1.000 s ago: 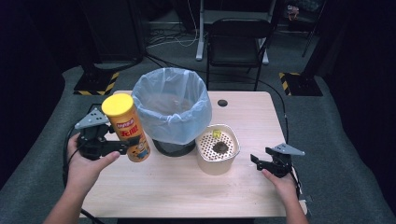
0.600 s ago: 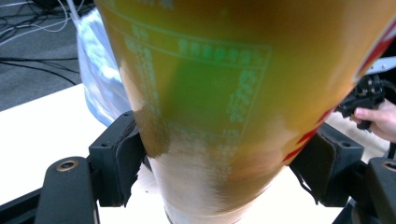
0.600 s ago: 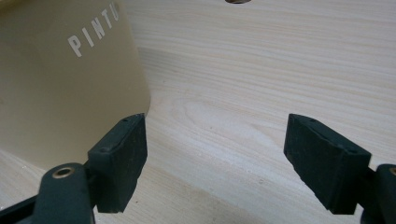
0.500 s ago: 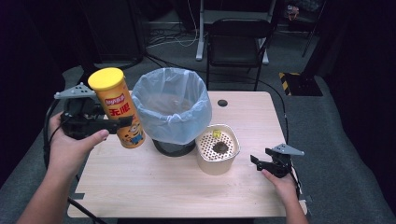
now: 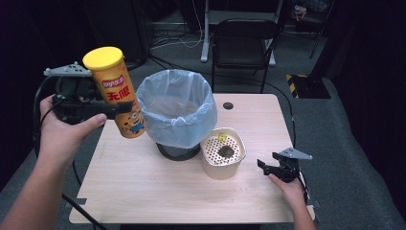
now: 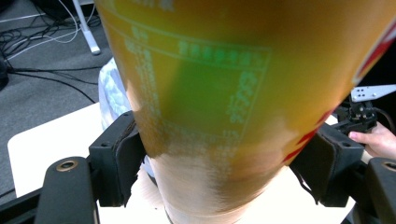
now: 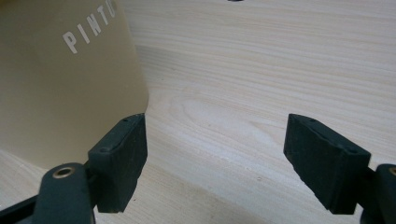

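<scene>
The yellow-lidded chip can (image 5: 117,93) bears a red band with white Chinese characters "无限" under a small logo too blurred to read — its back panel of fine print, seen in the left gripper view, is illegible. The beige container (image 7: 60,79) carries white capitals "PINTO", cut off at the frame's edge.

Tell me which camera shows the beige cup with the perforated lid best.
The high view: the cup shows whole, standing on the table beside the lined bin, lid and dark lump on it visible. The right gripper view gives just a close stretch of its side wall with white lettering.
</scene>
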Demonstrator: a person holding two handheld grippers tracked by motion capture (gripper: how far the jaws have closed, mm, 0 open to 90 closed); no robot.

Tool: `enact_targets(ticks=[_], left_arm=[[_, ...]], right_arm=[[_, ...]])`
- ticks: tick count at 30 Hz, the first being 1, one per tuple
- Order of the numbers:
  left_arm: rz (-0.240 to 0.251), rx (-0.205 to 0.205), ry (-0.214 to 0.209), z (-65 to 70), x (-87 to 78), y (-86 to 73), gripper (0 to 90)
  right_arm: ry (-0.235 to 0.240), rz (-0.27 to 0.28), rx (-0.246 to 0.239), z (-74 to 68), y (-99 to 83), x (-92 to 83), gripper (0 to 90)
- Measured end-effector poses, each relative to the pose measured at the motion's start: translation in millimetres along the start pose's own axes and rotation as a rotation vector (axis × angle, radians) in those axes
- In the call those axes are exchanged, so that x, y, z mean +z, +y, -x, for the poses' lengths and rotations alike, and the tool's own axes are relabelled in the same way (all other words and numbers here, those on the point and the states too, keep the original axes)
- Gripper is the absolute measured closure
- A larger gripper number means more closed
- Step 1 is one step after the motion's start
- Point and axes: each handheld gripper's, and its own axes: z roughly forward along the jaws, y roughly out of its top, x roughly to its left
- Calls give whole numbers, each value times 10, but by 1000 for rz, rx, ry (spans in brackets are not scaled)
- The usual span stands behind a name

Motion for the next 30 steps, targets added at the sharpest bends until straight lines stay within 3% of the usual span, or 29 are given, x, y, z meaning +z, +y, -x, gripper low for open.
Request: enact_targets(ticks=[4, 11, 21, 30], left_arm=[[13, -1, -2, -14, 21, 85, 240], [22, 13, -4, 16, 202, 293, 240], [7, 34, -15, 83, 615, 501, 240], [-6, 51, 2, 87, 966, 592, 240]], right_arm=[[-4, -4, 4, 3, -5, 1, 212], [-4, -6, -8, 7, -8, 11, 213], [2, -7, -14, -9, 3, 14, 214], [8, -10, -20, -10, 4, 31, 218]])
